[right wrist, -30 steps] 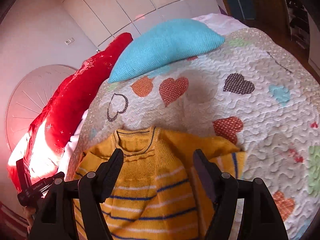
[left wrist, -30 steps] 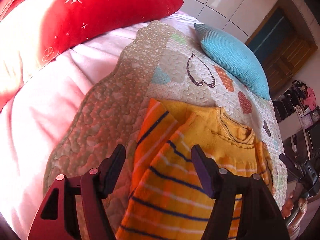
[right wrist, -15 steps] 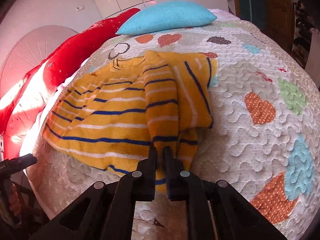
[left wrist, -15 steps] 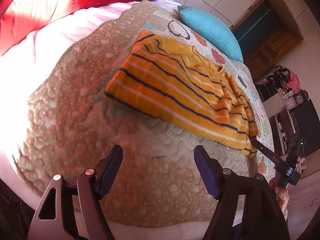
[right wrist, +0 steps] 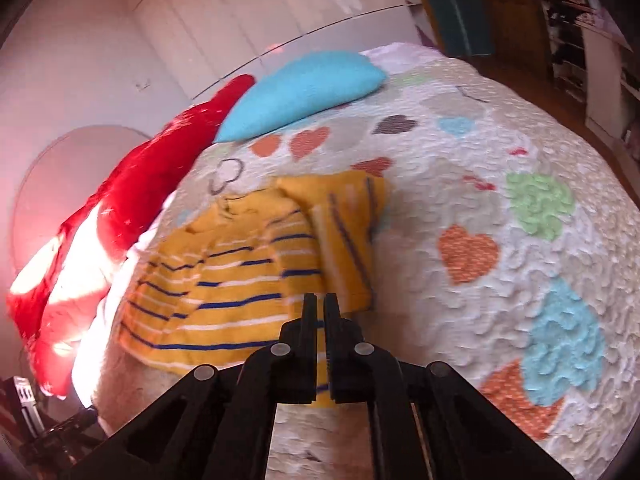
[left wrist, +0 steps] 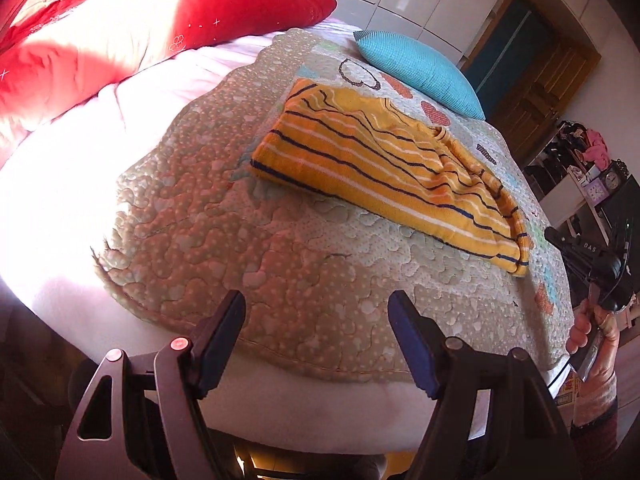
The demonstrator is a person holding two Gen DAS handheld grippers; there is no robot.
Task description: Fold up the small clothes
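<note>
R tool clamped on sweater hem

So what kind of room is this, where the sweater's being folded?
Most likely a bedroom in a home. The striped sweater lies on a bed covered with a heart-patterned quilt, with a blue pillow and a red pillow at its far end, and glossy wardrobe doors behind.
</note>
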